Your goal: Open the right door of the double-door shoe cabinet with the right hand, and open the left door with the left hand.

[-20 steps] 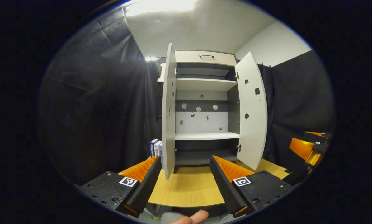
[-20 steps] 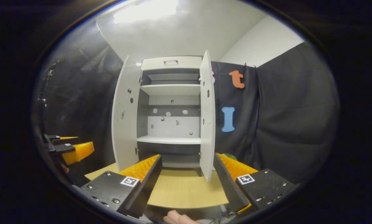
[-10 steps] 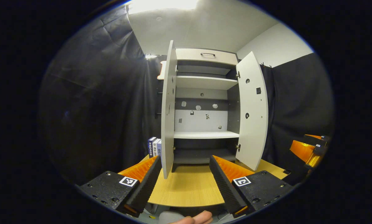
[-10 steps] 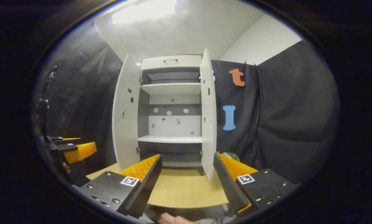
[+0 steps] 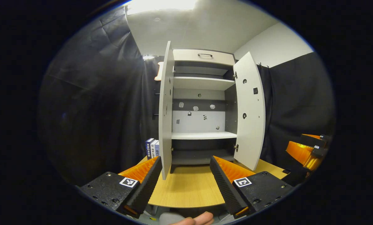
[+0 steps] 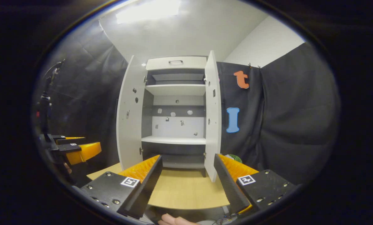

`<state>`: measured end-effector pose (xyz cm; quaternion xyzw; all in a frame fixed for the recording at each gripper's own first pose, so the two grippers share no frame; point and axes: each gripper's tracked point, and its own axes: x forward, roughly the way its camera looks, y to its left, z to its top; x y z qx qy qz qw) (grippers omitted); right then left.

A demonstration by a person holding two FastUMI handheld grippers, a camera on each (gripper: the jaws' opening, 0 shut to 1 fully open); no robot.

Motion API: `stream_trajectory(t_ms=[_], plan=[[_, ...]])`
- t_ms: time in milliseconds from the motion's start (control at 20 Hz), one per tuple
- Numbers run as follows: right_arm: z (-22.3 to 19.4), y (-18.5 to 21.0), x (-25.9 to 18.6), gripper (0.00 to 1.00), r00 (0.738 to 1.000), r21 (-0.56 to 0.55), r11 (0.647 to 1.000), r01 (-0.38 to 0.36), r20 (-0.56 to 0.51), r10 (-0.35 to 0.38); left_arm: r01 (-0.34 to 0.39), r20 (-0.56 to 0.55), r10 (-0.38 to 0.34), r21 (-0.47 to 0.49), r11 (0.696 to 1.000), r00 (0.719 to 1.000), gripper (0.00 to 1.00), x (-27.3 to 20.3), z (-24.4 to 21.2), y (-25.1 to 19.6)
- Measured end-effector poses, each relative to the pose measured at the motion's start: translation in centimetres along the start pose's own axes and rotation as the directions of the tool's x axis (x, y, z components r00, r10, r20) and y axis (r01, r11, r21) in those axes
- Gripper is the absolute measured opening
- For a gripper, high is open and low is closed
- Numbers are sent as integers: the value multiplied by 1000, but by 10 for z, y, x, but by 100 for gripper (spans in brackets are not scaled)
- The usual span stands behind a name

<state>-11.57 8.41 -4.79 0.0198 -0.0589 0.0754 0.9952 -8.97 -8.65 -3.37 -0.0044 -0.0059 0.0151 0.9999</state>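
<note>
Both views face open shoe cabinet (image 5: 202, 109) from near, left and right

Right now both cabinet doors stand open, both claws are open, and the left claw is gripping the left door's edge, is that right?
Not quite: in the left gripper view the left claw holds nothing, short of the left door. Both doors, including the right door, stand open.

The table (image 5: 189, 190) has a light wood-grain top with a rounded front edge. The shoe cabinet (image 5: 202, 109) stands directly on the table, toward the rear, raised on short dark feet. A row of upright books (image 5: 152, 148) stands on the table just beside the cabinet's left side, partly hidden by the open left door (image 5: 165, 112). In the right gripper view, a green-striped object (image 6: 231, 157) sits at the table's right rear, partly hidden; its kind cannot be determined.
</note>
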Motion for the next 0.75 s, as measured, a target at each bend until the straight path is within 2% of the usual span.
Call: stream_trajectory(t_ms=[400,650,700,750], plan=[[-3,2,-1,99,1000,-7,1000,-9,-4,9,-4,11,4,1,1000,1000,94,1,3,-6],[-4,-11,-1,99,1000,13,1000,28,-2,-28,-35,31,37,-45,998,999,96,6,5,4],[-4,-13,-1,94,1000,19,999,30,-1,-30,-47,30,48,-48,998,998,94,6,4,8],[-5,-16,1,94,999,25,999,33,-3,-33,-58,32,60,-49,997,998,96,6,6,12]])
